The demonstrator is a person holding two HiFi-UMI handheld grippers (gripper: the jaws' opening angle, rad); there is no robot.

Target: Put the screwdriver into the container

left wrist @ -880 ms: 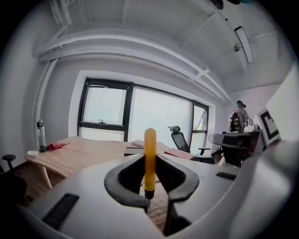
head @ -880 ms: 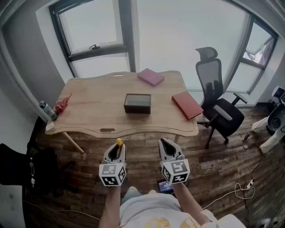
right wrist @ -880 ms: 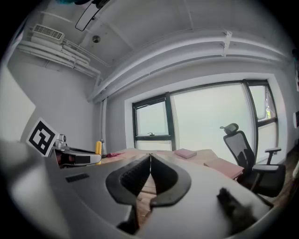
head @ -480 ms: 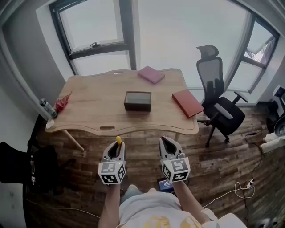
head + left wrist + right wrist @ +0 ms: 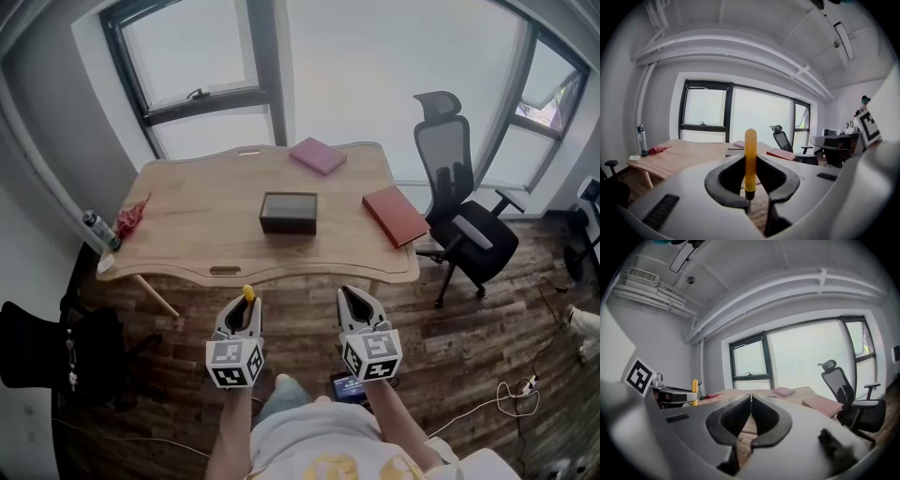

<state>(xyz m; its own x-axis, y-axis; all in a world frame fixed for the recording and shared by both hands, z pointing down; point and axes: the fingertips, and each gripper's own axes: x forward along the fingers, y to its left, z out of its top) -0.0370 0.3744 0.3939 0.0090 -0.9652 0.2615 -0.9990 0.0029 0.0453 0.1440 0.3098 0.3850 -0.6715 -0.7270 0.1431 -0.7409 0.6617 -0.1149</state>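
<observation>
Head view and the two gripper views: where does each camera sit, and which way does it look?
Head view: on the person's head, looking steeply down at the table and container; shows forearms, left claw, right claw.
Left gripper view: on the left claw, facing the table and windows; its jaws clamp the yellow screwdriver.
Right gripper view: on the right claw, facing likewise; its jaws are shut, empty.
Shared: both gripper views see the office chair.

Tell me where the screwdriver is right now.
The screwdriver is clamped in the left claw, yellow handle sticking out past the tips, at the head view's lower left, short of the near edge of the table and the dark container.
</observation>
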